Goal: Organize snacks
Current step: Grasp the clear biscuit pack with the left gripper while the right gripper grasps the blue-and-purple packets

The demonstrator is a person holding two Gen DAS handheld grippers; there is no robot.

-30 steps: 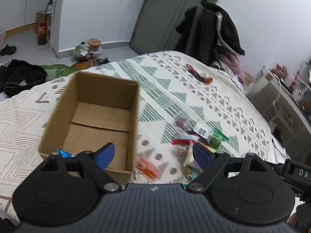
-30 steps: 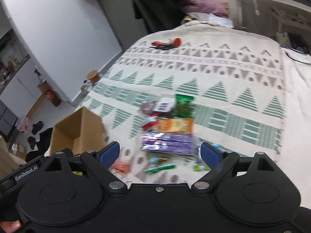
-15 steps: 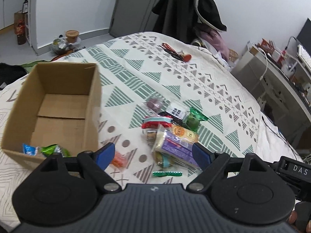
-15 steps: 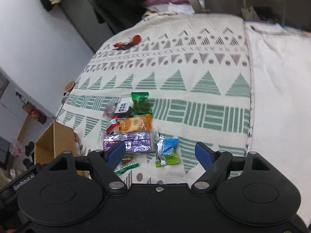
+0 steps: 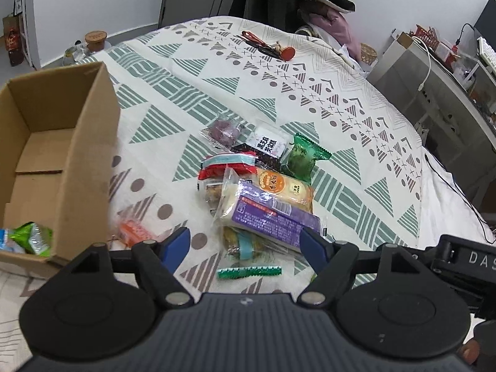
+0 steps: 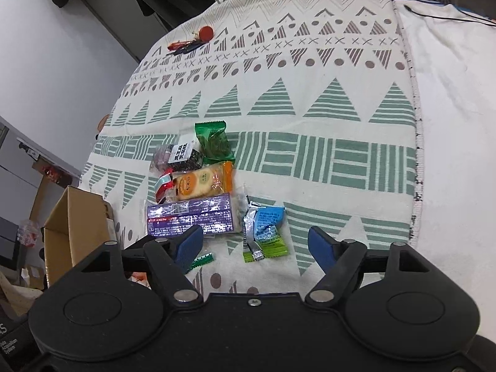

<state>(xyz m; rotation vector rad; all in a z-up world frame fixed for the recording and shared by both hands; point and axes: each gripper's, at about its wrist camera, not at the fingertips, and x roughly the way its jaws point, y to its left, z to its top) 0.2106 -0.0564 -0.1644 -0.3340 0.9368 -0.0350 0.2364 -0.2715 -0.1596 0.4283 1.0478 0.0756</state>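
Note:
A pile of snack packets lies on the patterned bedspread (image 5: 341, 99): a purple bar pack (image 5: 269, 220), an orange cracker pack (image 5: 285, 186), a green pouch (image 5: 302, 158), a black-and-white packet (image 5: 266, 145). My left gripper (image 5: 245, 245) hangs open just over the purple pack (image 6: 192, 215), nothing between its fingers. A cardboard box (image 5: 86, 142) stands to the left with a green wrapper (image 5: 32, 237) inside. My right gripper (image 6: 255, 245) is open above a blue packet (image 6: 268, 220) and a green packet (image 6: 272, 245).
An orange wrapper (image 5: 135, 231) lies by the box, and a thin green stick packet (image 5: 249, 272) lies close in front of the left gripper. Red-handled items (image 5: 269, 46) rest at the bed's far end. A grey desk (image 5: 440, 93) stands on the right.
Both grippers have swung right, away from the box and toward the snack pile. The pile now sits centred and closer in both views. Both grippers stay open.

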